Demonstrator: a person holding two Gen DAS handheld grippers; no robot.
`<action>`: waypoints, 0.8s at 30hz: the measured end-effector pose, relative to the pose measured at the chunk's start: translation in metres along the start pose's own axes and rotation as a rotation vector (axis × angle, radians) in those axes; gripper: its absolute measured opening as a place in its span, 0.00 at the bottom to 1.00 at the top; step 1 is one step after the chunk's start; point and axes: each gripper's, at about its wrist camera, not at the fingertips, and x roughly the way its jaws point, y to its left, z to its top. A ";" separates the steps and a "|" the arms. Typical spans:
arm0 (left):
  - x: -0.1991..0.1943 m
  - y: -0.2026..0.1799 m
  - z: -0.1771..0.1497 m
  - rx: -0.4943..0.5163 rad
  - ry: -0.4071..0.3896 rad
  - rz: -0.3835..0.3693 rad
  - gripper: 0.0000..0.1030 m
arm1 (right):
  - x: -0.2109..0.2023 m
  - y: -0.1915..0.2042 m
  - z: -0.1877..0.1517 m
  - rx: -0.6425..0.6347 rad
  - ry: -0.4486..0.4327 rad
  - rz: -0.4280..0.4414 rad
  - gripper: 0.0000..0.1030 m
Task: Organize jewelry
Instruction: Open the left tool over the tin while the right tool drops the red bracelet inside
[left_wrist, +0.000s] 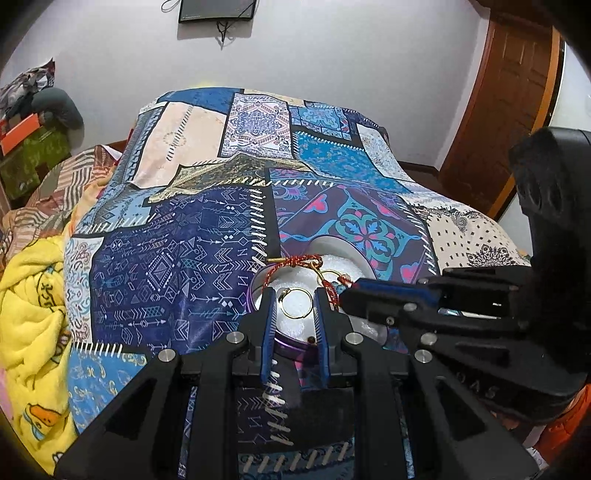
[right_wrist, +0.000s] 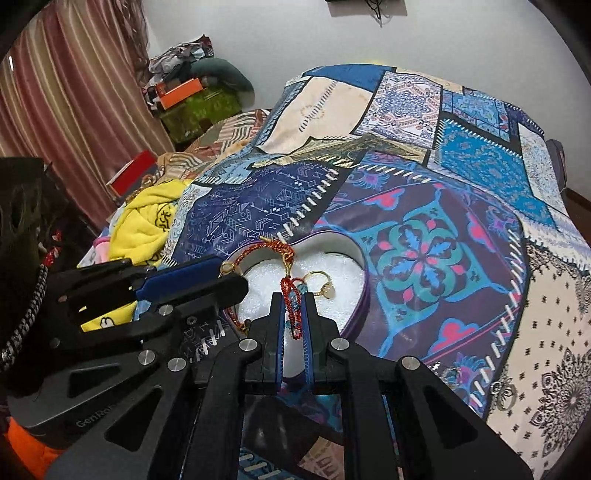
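A heart-shaped purple box (right_wrist: 364, 291) with white padding sits on the patchwork cloth; it also shows in the left wrist view (left_wrist: 255, 291). A gold ring (right_wrist: 323, 284) lies on the padding. My right gripper (right_wrist: 294, 295) is shut on a red braided cord bracelet (right_wrist: 286, 291) that drapes over the box's rim. My left gripper (left_wrist: 294, 295) is open over the box, its fingers either side of a gold ring (left_wrist: 295, 303). The red cord (left_wrist: 295, 262) hangs across the box's far rim, and the right gripper (left_wrist: 354, 291) comes in from the right.
A patchwork blue cloth (right_wrist: 424, 166) covers the table. Silver earrings (right_wrist: 504, 395) lie on it at the right. A yellow blanket (left_wrist: 33, 314) and bedding lie to the left. Boxes and clothes (right_wrist: 192, 96) are piled by the wall. A wooden door (left_wrist: 509, 99) stands at the right.
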 end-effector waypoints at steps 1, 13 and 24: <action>0.001 0.000 0.000 0.000 0.000 -0.004 0.18 | 0.000 0.000 0.000 -0.005 0.001 -0.005 0.08; 0.008 0.003 0.000 -0.007 0.023 -0.011 0.18 | 0.002 -0.004 -0.001 -0.007 0.032 -0.010 0.08; -0.015 -0.005 0.006 -0.001 0.004 -0.001 0.18 | -0.020 -0.002 -0.002 -0.018 -0.007 -0.040 0.20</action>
